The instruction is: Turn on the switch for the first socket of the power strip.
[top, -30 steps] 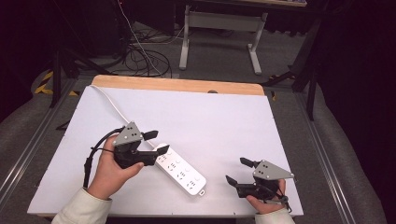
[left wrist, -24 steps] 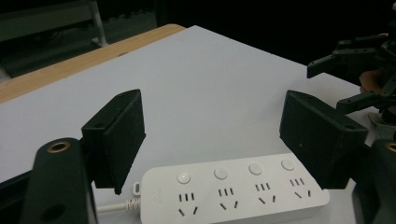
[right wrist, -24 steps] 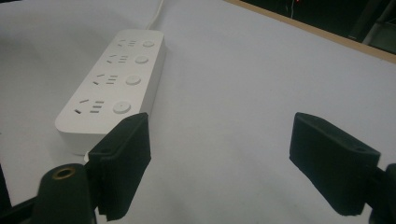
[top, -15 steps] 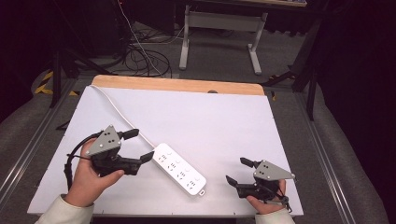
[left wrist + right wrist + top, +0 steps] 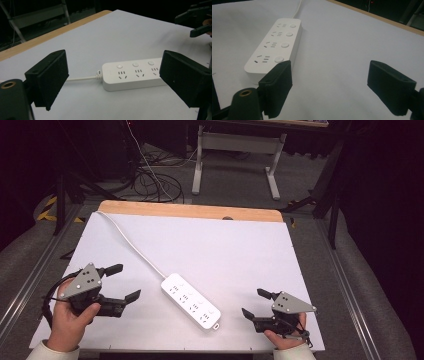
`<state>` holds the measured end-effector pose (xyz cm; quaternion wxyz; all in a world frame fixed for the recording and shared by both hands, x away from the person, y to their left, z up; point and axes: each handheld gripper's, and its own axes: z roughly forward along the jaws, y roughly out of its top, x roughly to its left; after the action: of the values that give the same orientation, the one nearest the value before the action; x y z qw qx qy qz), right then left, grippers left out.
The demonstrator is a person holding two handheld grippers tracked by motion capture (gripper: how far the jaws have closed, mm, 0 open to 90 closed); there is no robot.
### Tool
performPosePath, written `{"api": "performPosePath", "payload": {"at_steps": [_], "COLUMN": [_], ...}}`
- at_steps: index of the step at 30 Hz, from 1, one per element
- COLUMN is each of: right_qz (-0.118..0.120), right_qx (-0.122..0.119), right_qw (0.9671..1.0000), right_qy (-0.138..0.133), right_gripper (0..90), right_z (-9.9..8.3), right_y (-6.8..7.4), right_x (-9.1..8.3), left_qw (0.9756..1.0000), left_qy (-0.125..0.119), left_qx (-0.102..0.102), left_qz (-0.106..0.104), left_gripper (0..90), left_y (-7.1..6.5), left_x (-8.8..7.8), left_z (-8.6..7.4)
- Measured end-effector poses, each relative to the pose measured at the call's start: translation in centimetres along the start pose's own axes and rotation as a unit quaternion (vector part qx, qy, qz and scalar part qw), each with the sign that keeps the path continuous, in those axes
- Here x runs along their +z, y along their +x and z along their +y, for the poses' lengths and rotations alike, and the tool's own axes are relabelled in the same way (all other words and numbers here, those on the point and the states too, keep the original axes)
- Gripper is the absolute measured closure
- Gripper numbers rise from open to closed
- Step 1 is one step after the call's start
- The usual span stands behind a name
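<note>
Lying flat near the front middle of the white table top (image 5: 210,240) is a white power strip (image 5: 191,301), set on a diagonal so that its cord end points toward the far left and its free end toward the near right. Its white cord (image 5: 131,242) leaves the far-left end and runs across the surface to the far left corner, by the wooden edge strip (image 5: 190,211). From the right gripper view, the strip's top face shows 4 socket groups, each with a round button (image 5: 284,45) beside it.

At the near left, the left gripper (image 5: 124,282) is held in the person's left hand (image 5: 70,320), a grey three-cornered plate on top. Its 2 black jaws stand wide apart and hold nothing, pointing right toward the cord end of the power strip, near it but not touching. Along the left gripper view, the strip lies between and beyond the spread jaws.

At the near right corner, the right gripper (image 5: 254,303) sits in the person's right hand (image 5: 285,337), also topped by a grey plate. Its jaws are likewise spread apart and empty, aimed left at the strip's free end with a clear gap of bare table between. A tangle of dark cables (image 5: 150,182) and a grey metal stand (image 5: 237,142) lie on the floor beyond the table.
</note>
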<state>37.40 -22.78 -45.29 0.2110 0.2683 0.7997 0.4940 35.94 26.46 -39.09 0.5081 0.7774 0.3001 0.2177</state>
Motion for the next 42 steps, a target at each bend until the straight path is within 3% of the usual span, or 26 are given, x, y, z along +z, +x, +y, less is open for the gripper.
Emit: {"api": "performPosePath", "payload": {"at_steps": [4, 6, 10, 18, 23, 27, 31, 35, 42], "right_qz": [0.0, 0.001, 0.0, 0.001, 0.002, 0.003, 0.002, 0.002, 0.004], "right_qx": [0.0, 0.0, -0.001, -0.002, -0.003, -0.002, -0.004, -0.003, -0.001], "right_qw": [1.0, 1.0, 1.0, 1.0, 1.0, 1.0, 1.0, 1.0, 1.0], "right_qy": [0.0, 0.0, -0.002, -0.002, -0.002, -0.001, 0.0, 0.001, 0.002], "right_gripper": [20.6, 20.6, 20.5, 20.5, 20.4, 20.3, 20.3, 20.2, 20.2], "right_z": [0.0, 0.0, 0.0, 0.0, 0.0, 0.0, 0.0, -0.1, -0.1], "right_y": [0.0, 0.0, 0.0, 0.0, 0.0, 0.0, 0.0, 0.0, 0.0], "right_x": [0.0, 0.0, -0.1, -0.1, -0.1, 0.0, 0.0, 0.0, 0.1], "left_qw": [0.9999, 0.9999, 0.9999, 0.9999, 0.9999, 0.9997, 0.9993, 0.9991, 0.9989], "left_qy": [0.01, 0.01, 0.008, -0.009, -0.007, 0.008, 0.012, 0.035, 0.04], "left_qx": [-0.006, 0.002, 0.009, 0.008, -0.001, -0.016, -0.033, 0.004, -0.023], "left_qz": [0.003, 0.004, 0.005, 0.003, 0.01, 0.018, 0.01, 0.025, 0.009], "left_gripper": [8.4, 8.1, 7.3, 7.0, 7.1, 8.1, 8.2, 8.2, 8.3], "left_y": [0.4, 0.5, 0.8, 1.2, 1.3, 1.7, 1.8, 1.6, 1.5], "left_x": [-0.5, -0.8, -1.2, -2.1, -2.2, -2.0, -1.8, -1.9, -2.3], "left_z": [-0.9, -1.4, -2.4, -4.8, -6.2, -7.3, -8.5, -9.4, -10.5]}}
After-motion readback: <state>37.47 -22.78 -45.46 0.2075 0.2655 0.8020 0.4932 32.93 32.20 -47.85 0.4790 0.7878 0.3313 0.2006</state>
